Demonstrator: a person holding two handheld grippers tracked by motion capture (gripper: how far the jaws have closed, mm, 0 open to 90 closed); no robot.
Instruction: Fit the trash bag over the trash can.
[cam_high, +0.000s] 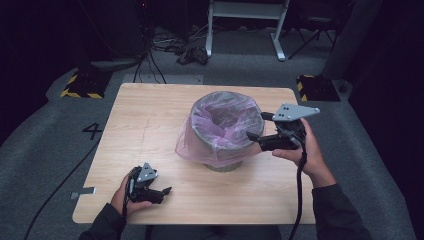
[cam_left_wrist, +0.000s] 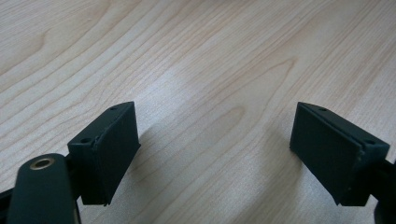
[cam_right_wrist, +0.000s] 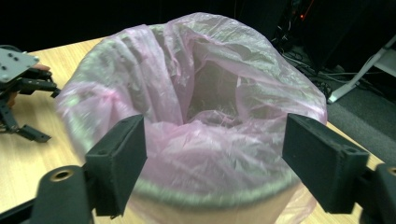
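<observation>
**Hovering at the lined bin**

Sitting on grey carpet in a dark room, the wooden bench (cam_high: 150, 120) is carrying a bin (cam_high: 227, 125) lined with a pink bag (cam_right_wrist: 201, 93) near its middle, leaving bare wood around it. The right gripper (cam_high: 260, 126) is hovering at the bin's right rim, jaws wide apart, gripping nothing. The left gripper (cam_high: 162, 192) is resting near the front edge, jaws also apart and empty.
</observation>
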